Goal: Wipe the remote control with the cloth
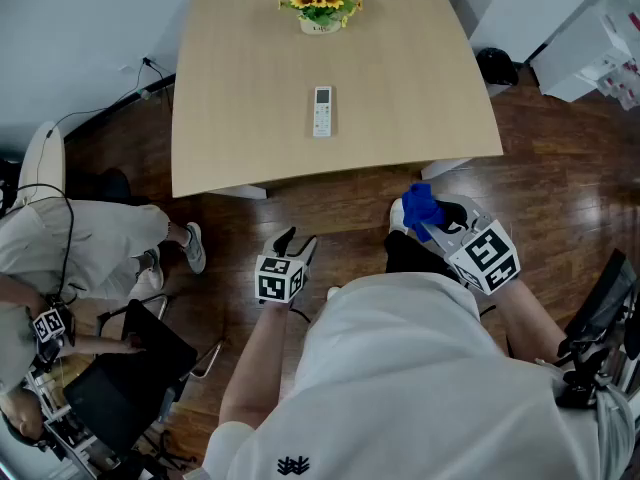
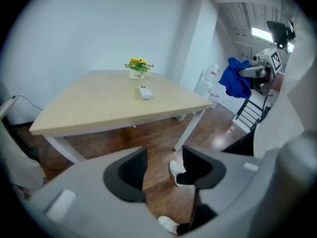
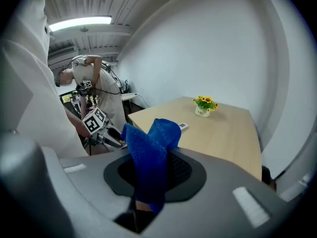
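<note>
Pinching a crumpled blue fabric cloth (image 3: 151, 148) in the right tongs (image 3: 153, 170) and holding the left tongs (image 2: 163, 170) spread and empty, both short of the pale wooden bench (image 1: 240, 118). Not yet wiping, seemingly with everything left to do. Finding the slim white remote control (image 1: 322, 111) lying untouched mid-bench, well apart from the cloth, long axis running straight away toward the yellow sunflower pot (image 1: 320, 6).

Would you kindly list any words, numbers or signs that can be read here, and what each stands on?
None can be read.
Flower pot: dark print, too small.
Remote control: buttons too small.
Cubes on left gripper and right gripper: square patterns, no letters.
Cloth: plain, no label.
Shirt: small emblem, no words.
</note>
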### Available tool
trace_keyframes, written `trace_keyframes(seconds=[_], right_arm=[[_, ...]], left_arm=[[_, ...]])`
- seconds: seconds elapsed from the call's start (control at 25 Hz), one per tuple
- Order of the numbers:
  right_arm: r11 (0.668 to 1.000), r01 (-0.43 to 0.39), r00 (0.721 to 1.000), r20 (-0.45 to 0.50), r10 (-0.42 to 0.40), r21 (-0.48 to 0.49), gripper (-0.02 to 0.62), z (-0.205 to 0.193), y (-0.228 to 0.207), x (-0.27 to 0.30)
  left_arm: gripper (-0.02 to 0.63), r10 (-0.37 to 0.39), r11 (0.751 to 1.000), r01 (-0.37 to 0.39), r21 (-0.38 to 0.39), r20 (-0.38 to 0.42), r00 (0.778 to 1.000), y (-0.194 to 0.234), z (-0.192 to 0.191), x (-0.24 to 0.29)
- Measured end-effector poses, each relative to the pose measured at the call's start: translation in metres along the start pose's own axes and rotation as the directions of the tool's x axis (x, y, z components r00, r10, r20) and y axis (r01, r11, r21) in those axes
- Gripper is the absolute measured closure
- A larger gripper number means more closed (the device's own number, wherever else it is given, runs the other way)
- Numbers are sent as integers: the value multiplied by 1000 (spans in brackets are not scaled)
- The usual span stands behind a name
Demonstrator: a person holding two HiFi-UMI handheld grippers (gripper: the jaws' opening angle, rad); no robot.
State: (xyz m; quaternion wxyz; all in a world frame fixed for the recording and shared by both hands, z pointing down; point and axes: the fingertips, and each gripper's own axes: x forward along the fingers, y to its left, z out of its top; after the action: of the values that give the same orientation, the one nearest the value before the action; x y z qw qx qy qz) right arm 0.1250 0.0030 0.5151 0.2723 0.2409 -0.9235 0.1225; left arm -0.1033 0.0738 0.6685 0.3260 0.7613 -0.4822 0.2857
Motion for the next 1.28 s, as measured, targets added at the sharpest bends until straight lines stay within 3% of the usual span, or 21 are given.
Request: trace_keyframes(seconds=[0.24,0.48,0.72,1.0,1.28], right_arm=[[997,-65,998,8,65,-48,517,23,-109,3],[997,-71,997,-14,71,-21,517,14,-172,6],[999,1,1000,-14,0,34,517,12,-196,4],[994,82,996,-30,-80,78,517,20,-204,-3],[992,103,993,-60,-99,74,517,24,-203,1]], left_arm=[[339,92,996,-93,10,42,995,2,126,79],[328,208,978,-208,7,33,978,29,192,133],[316,241,971,-241,4,1,971,58,219,184],[316,275,959,-273,72,-23,961,78,217,221],[344,234,971,-233,53,-3,972,74,214,234]])
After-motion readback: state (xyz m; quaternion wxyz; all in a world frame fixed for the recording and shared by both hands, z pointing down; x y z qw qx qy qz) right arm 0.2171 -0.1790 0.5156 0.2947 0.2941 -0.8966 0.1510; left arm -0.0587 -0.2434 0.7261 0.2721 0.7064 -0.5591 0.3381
